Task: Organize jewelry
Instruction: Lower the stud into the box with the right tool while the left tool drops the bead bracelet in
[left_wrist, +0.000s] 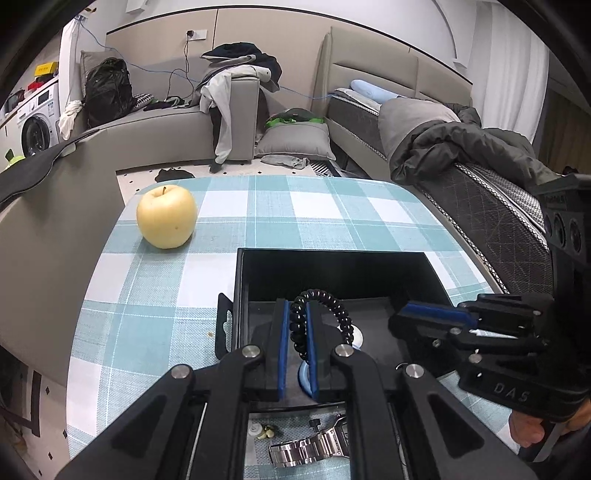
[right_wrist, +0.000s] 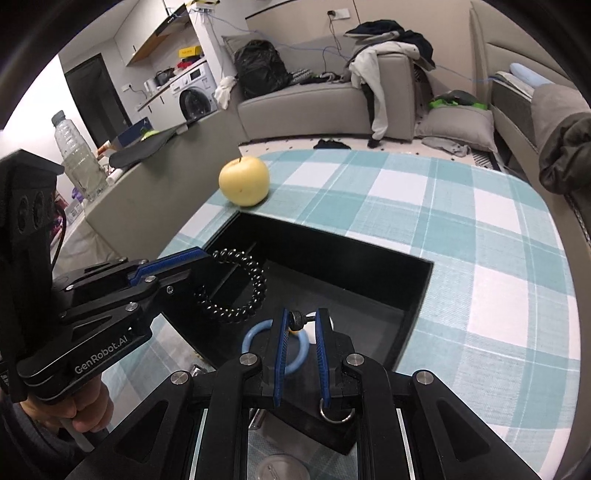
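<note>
Left wrist view, left tongs (left_wrist: 297, 332) clamping black beaded bracelet (left_wrist: 325, 314) over black box (left_wrist: 332, 266), right tongs (right_wrist: 301, 343) pinching a small dark screw-like piece (right_wrist: 298, 318).

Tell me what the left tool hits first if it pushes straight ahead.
Probably the box's far wall. The left tool, shut on the bracelet, points over the box floor toward that wall, though depth is unclear.
</note>
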